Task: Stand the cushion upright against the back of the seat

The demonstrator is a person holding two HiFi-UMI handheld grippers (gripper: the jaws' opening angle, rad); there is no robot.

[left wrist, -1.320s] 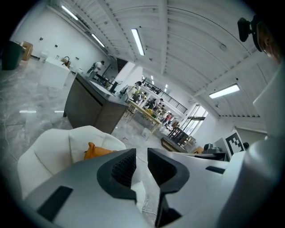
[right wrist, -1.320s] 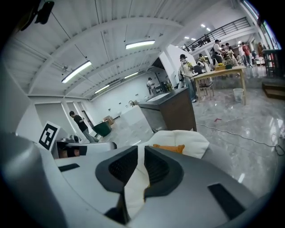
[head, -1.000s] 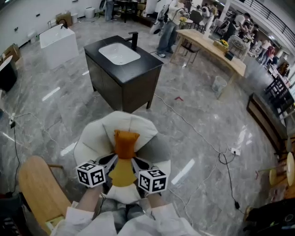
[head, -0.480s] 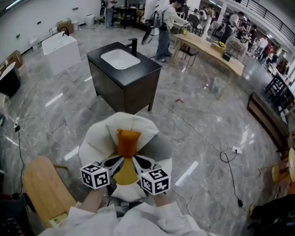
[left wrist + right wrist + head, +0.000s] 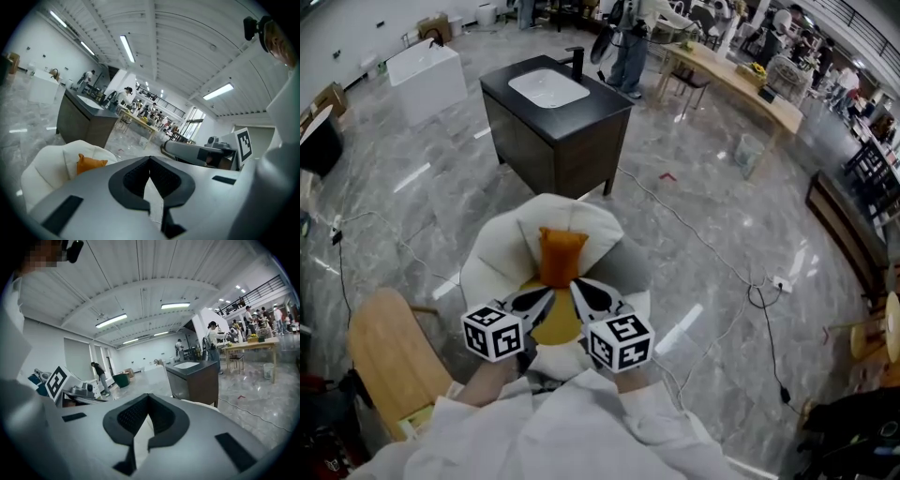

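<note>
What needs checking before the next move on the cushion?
1. cushion stands upright against the seat back: ok.
2. left gripper jaws together, nothing between them: ok.
3. right gripper jaws together, nothing between them: ok.
4. Left gripper apart from the cushion: ok.
5. Cushion will stay up unsupported: cannot tell.
</note>
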